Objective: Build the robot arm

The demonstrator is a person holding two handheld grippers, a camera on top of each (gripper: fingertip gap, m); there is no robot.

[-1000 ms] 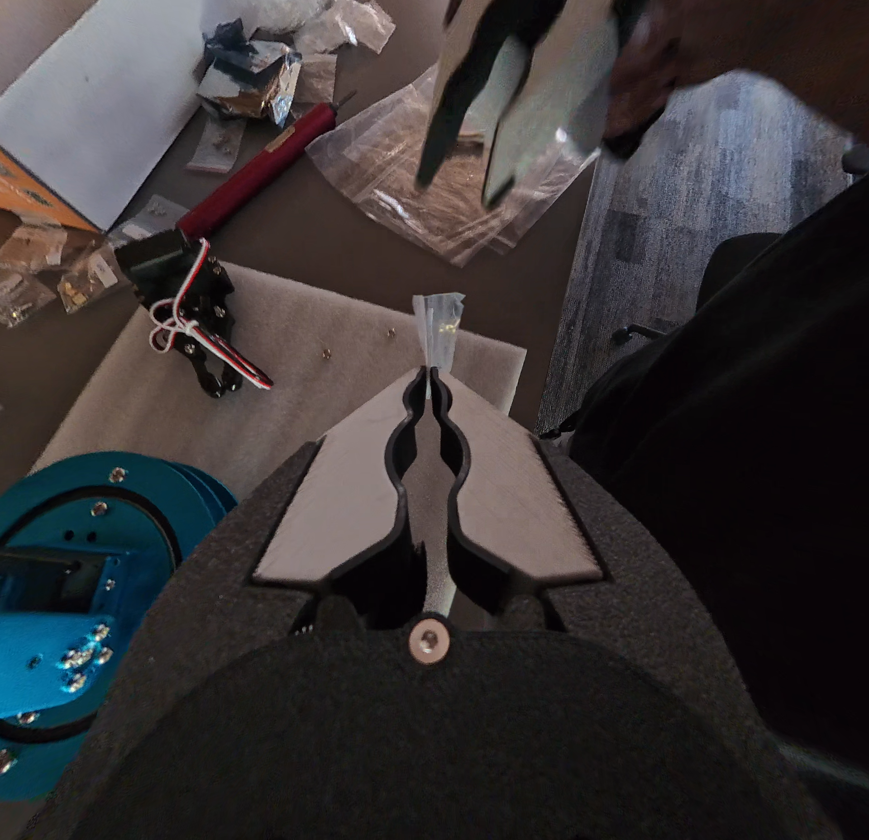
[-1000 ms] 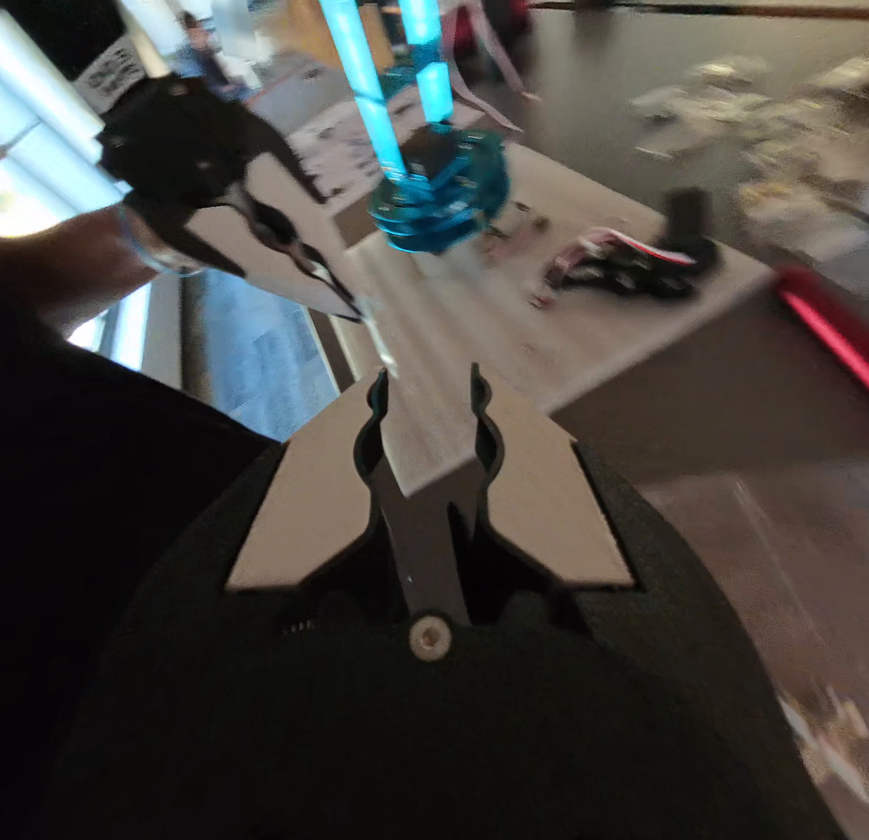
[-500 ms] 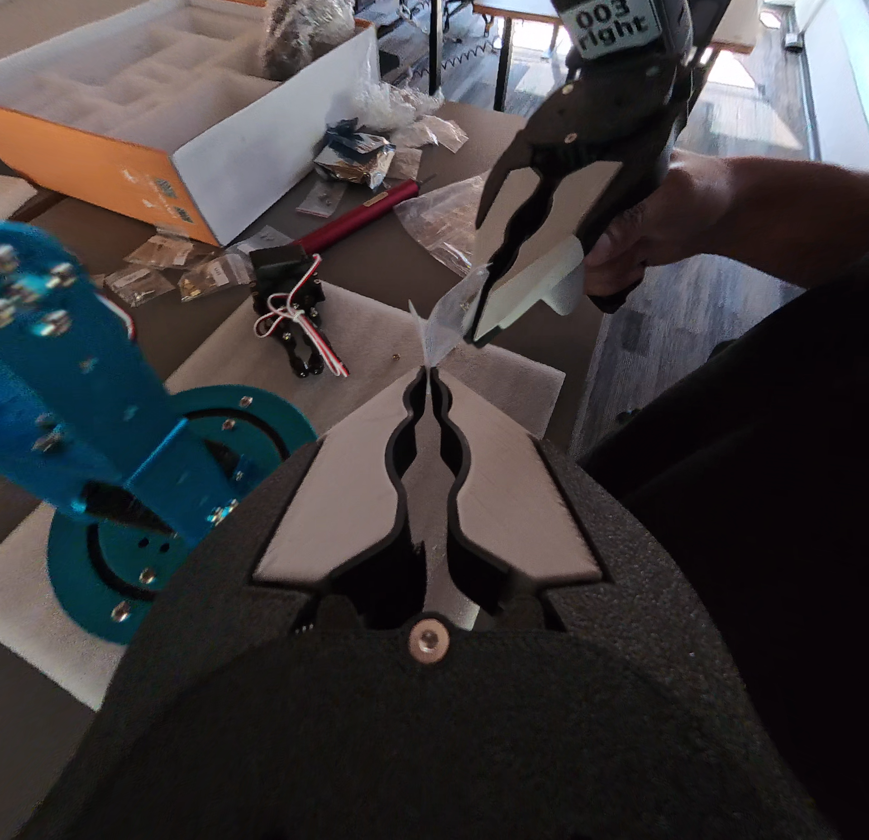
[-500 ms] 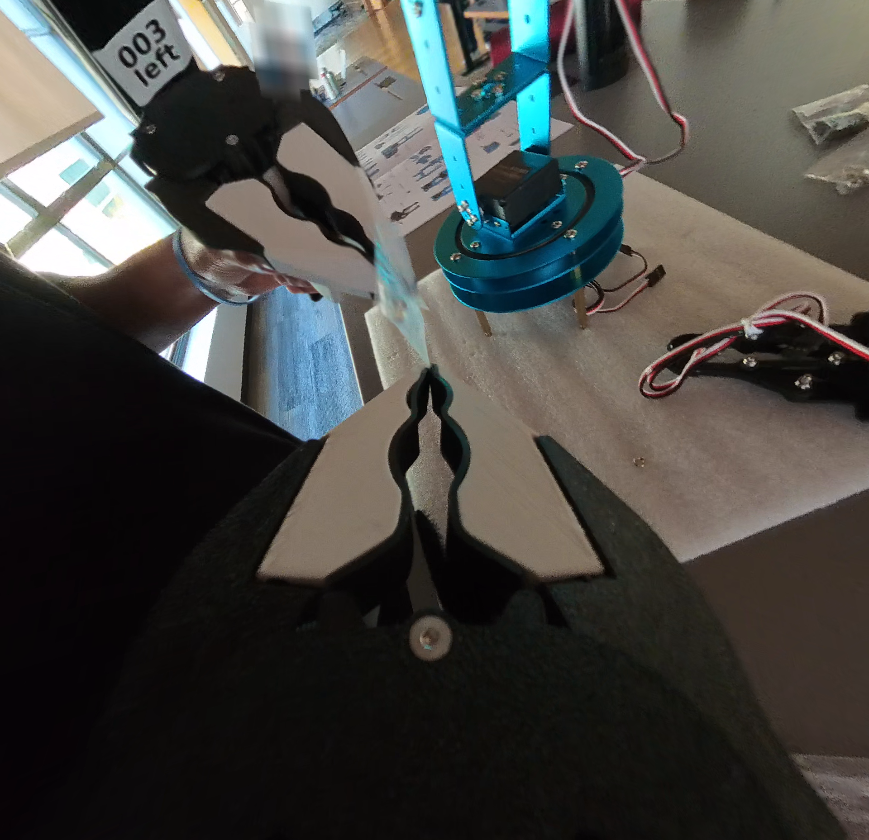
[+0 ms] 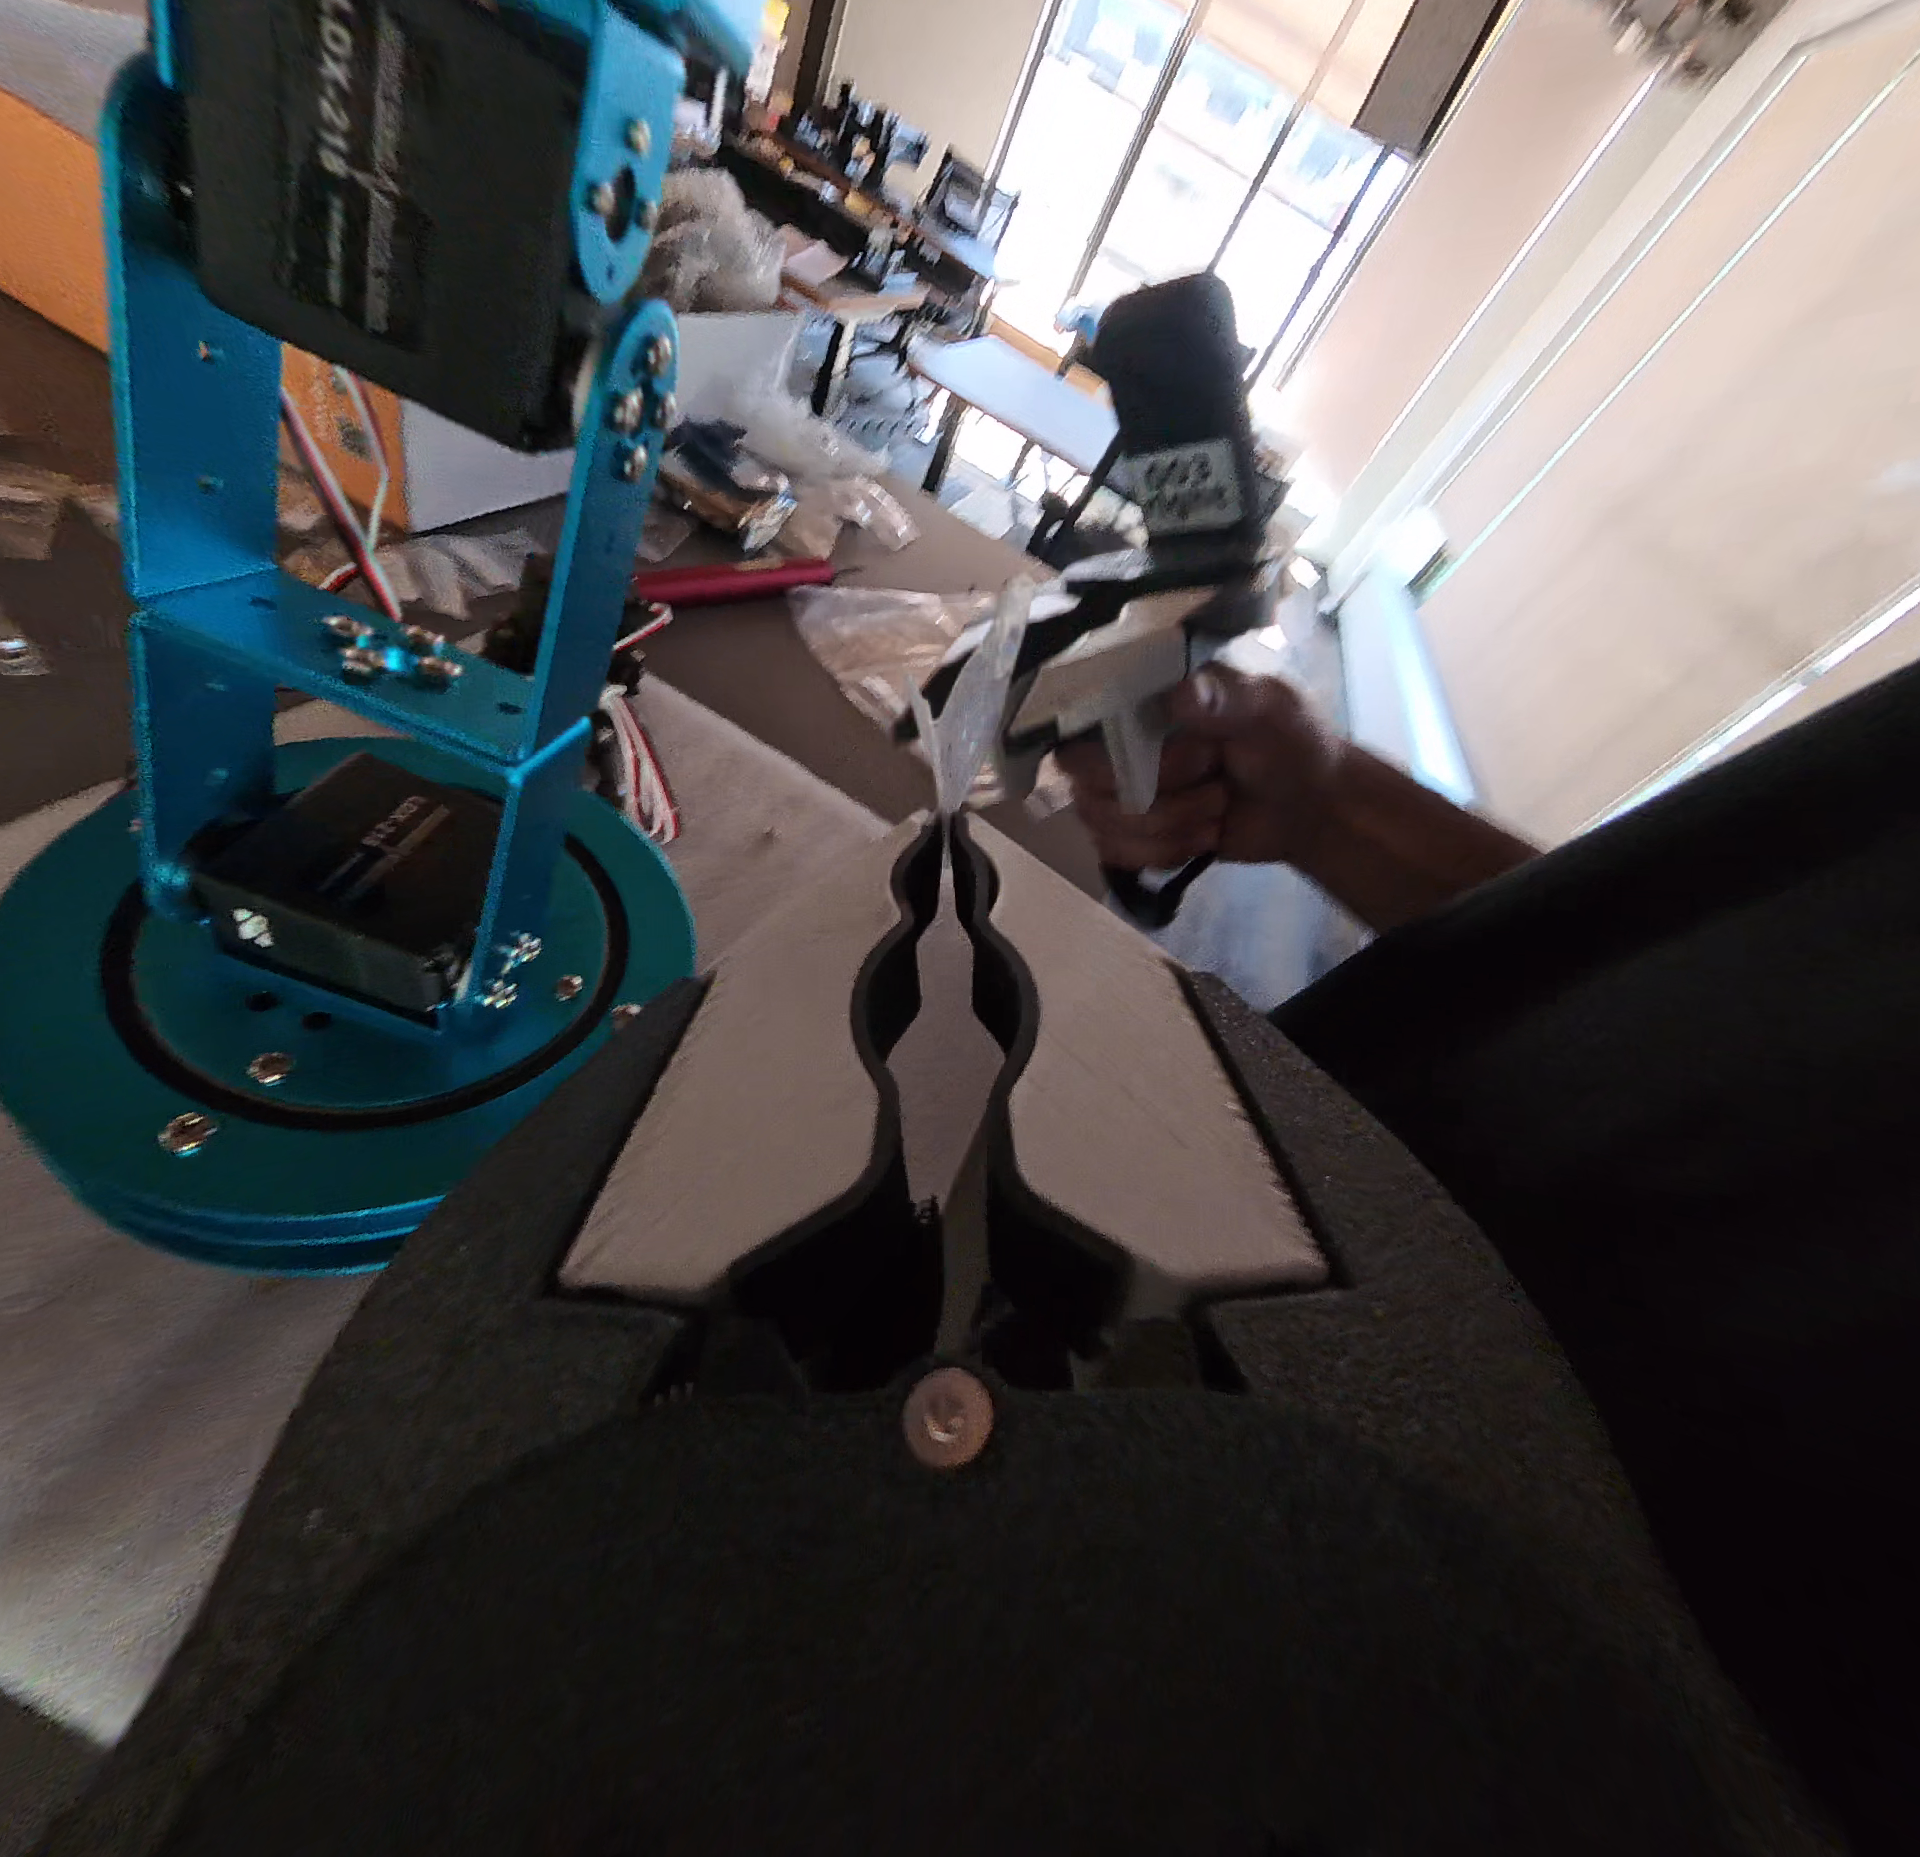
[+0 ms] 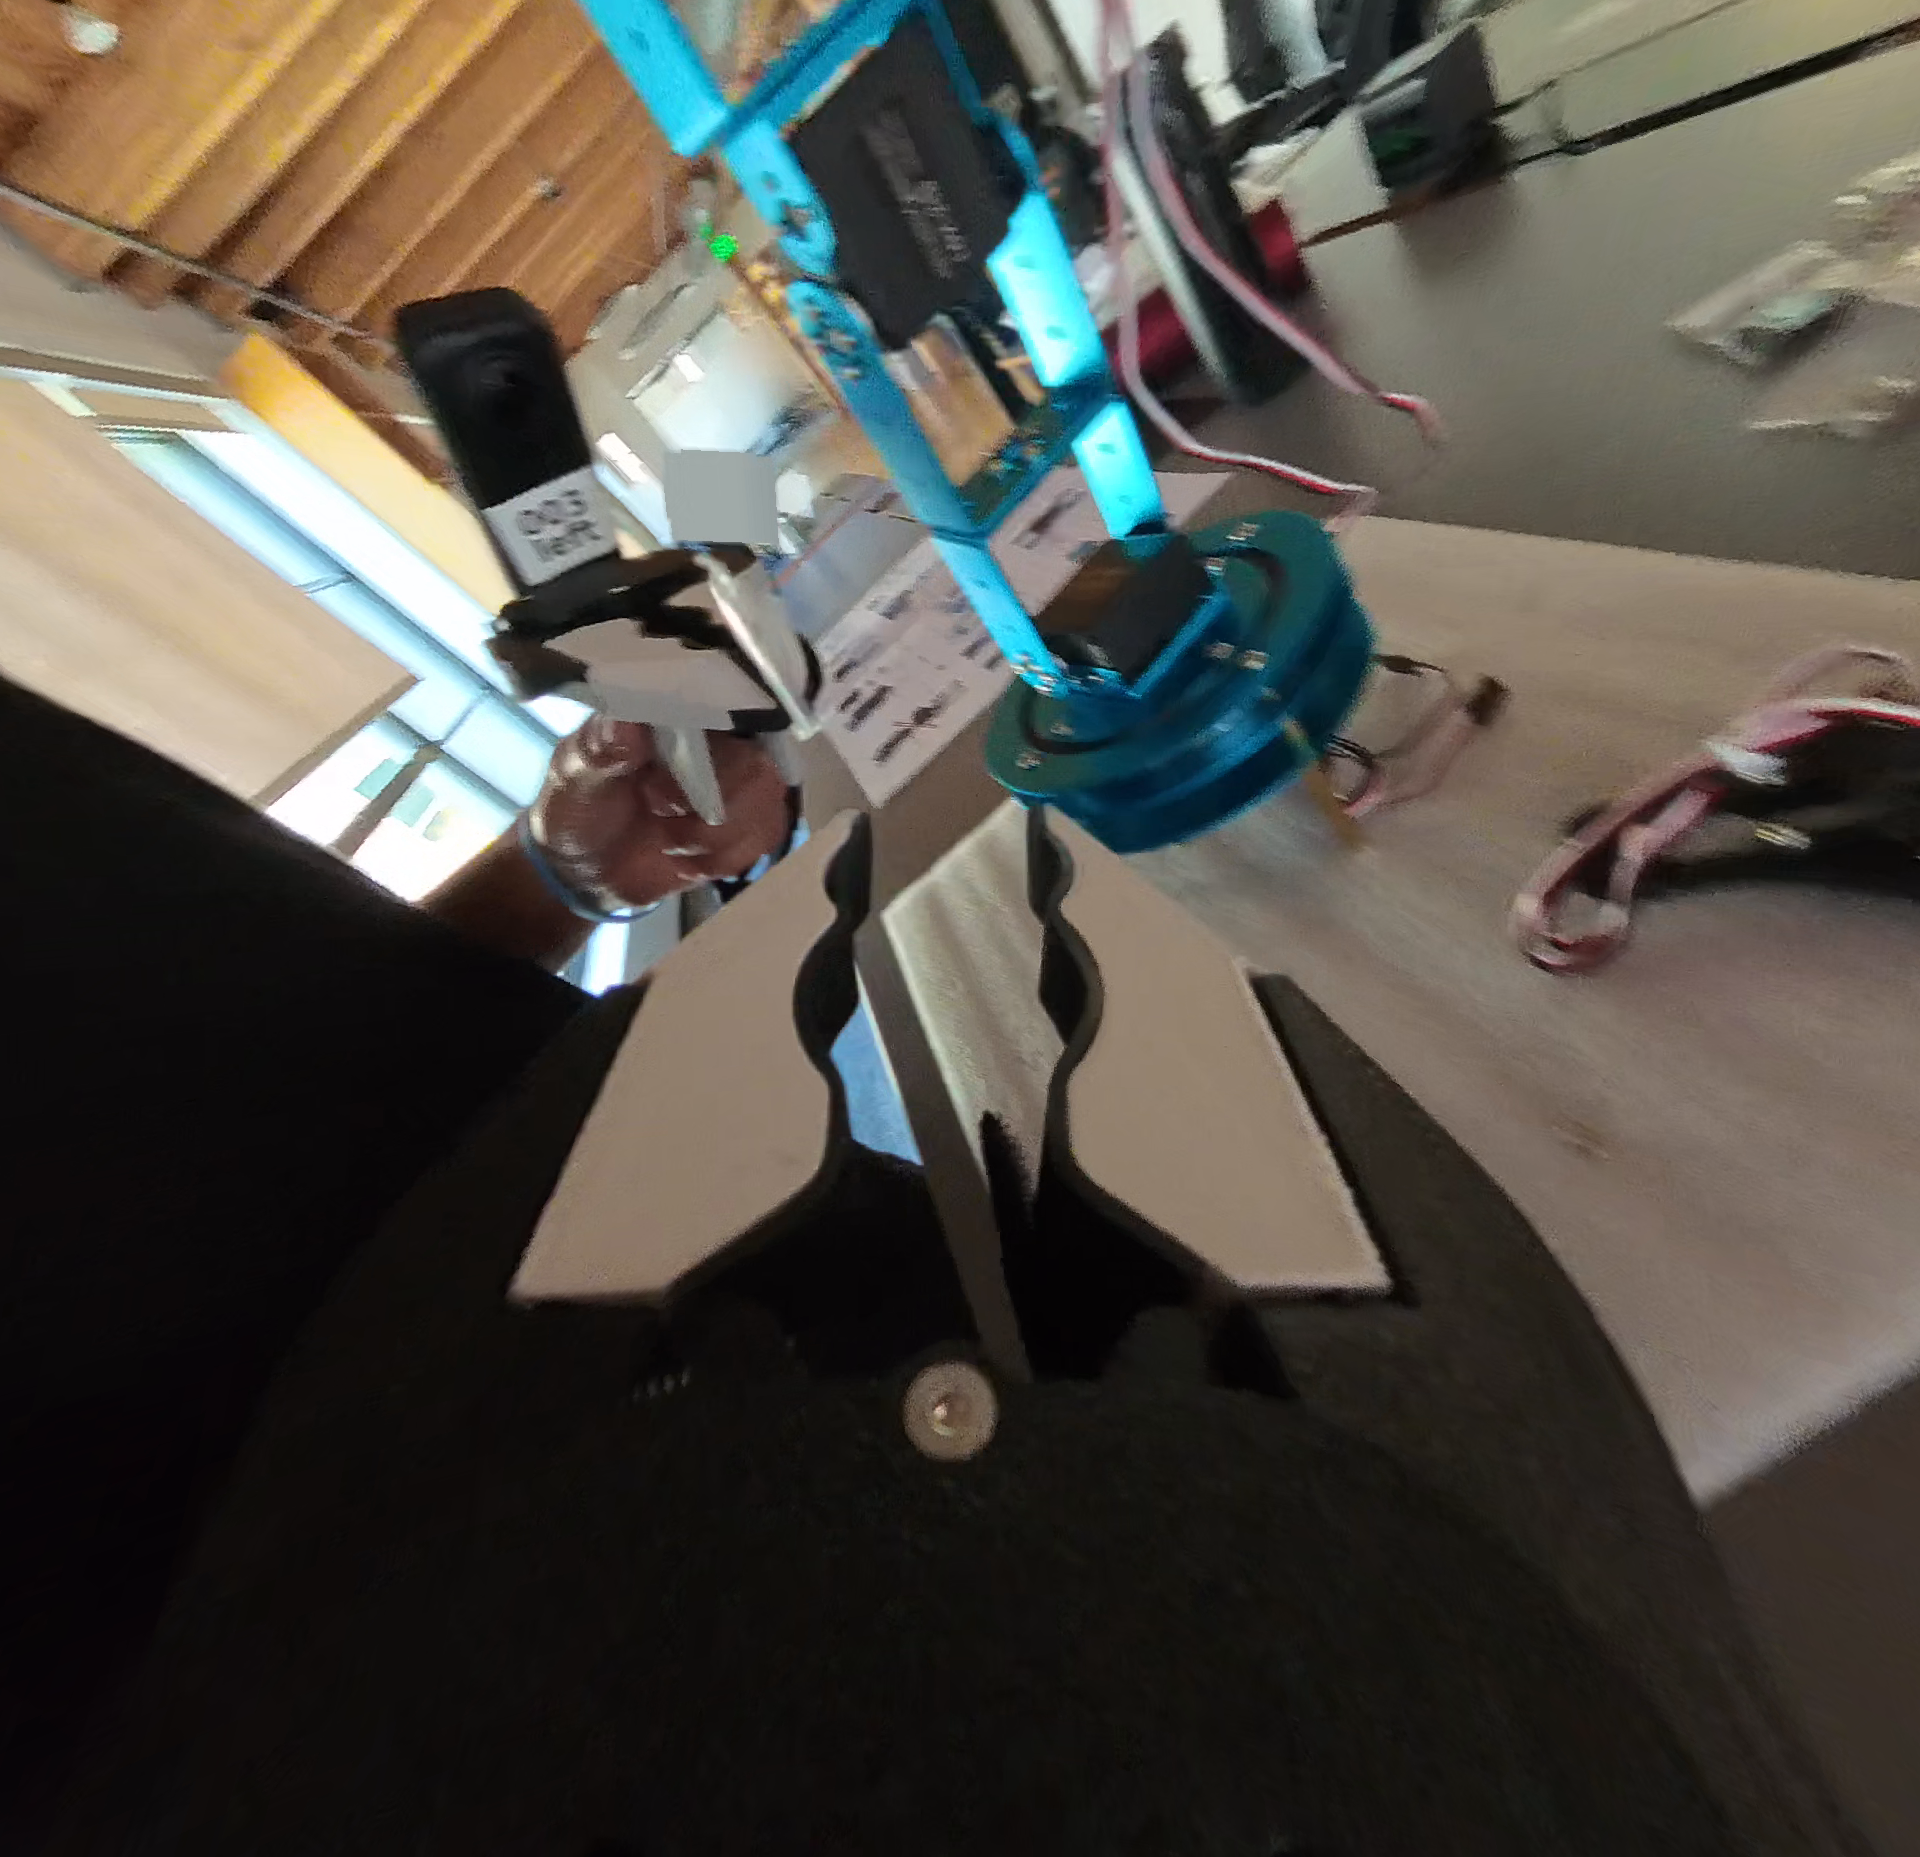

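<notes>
Small clear bag (image 5: 968, 727): pinched by its lower edge in the left gripper (image 5: 951, 833), tips pressed together on the plastic, the rest sticking up above them, in the air over the near corner of a white foam pad (image 5: 156, 1392). Seen from the right wrist view as a pale translucent sheet (image 6: 764, 654) at the tips of that same gripper (image 6: 784, 711), gripped by a hand (image 6: 644, 820).

Right gripper (image 6: 948, 831): fingers parted to a moderate gap, nothing between them, pointed at the pad's corner (image 6: 1455, 1080). In the left wrist view, blurred and just behind the bag (image 5: 1039, 675), held by a hand (image 5: 1226, 789); contact with the bag impossible to tell there.

Left of the bag, on the pad: blue robot arm base (image 5: 312, 1080) with black servos and upright blue brackets. Farther along the pad: black bracket with red-and-white wires (image 6: 1714, 820). Beyond, on the dark desk (image 5: 727, 649): red tube (image 5: 738, 581), among loose plastic packets.
</notes>
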